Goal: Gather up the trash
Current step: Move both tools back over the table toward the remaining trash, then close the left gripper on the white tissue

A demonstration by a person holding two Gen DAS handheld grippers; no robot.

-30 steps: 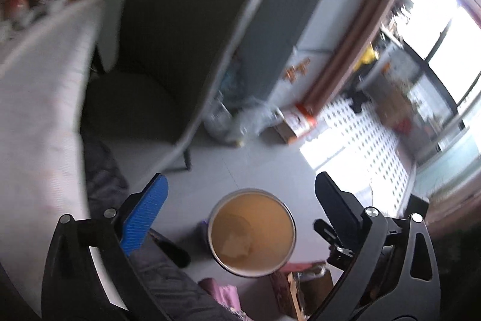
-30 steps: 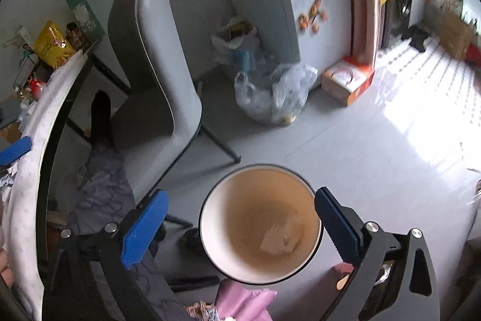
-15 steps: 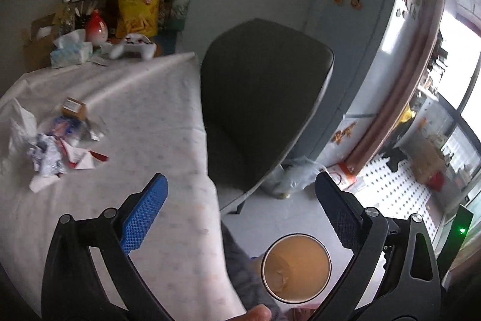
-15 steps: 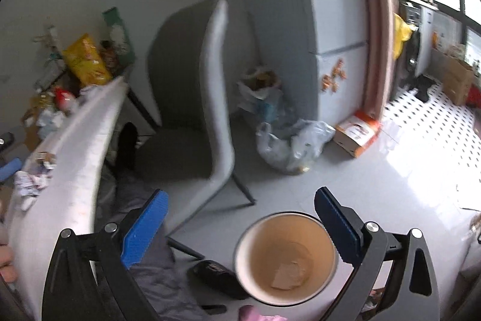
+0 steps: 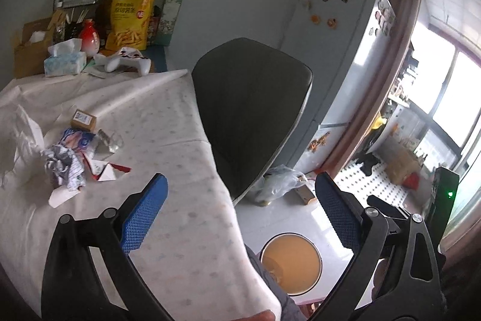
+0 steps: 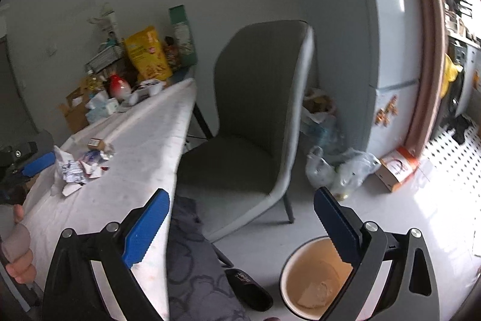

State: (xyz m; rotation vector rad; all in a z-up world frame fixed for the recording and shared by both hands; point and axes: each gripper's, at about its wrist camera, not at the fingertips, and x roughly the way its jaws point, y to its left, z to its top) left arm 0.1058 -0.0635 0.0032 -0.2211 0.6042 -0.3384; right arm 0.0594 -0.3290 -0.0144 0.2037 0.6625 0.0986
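A pile of crumpled paper and wrappers (image 5: 70,160) lies on the white tablecloth (image 5: 156,122), left of my left gripper (image 5: 240,218); the pile also shows in the right wrist view (image 6: 81,167). A small brown box (image 5: 83,119) sits just behind it. A round bin with a tan liner (image 5: 290,263) stands on the floor by the table edge, with one scrap inside (image 6: 312,291). My left gripper is open and empty over the table edge. My right gripper (image 6: 240,226) is open and empty, above the floor beside the table.
A grey chair (image 5: 252,110) stands at the table, with a fridge (image 5: 339,65) and plastic bags (image 6: 339,167) behind it. Snack bags, a tissue box (image 5: 64,62) and a game controller (image 5: 126,62) crowd the table's far end. A dark slipper (image 6: 249,288) lies beside the bin.
Both grippers have risen and tilted up from over the bin toward the table. The tabletop and the trash pile have come into view. Both stayed open.
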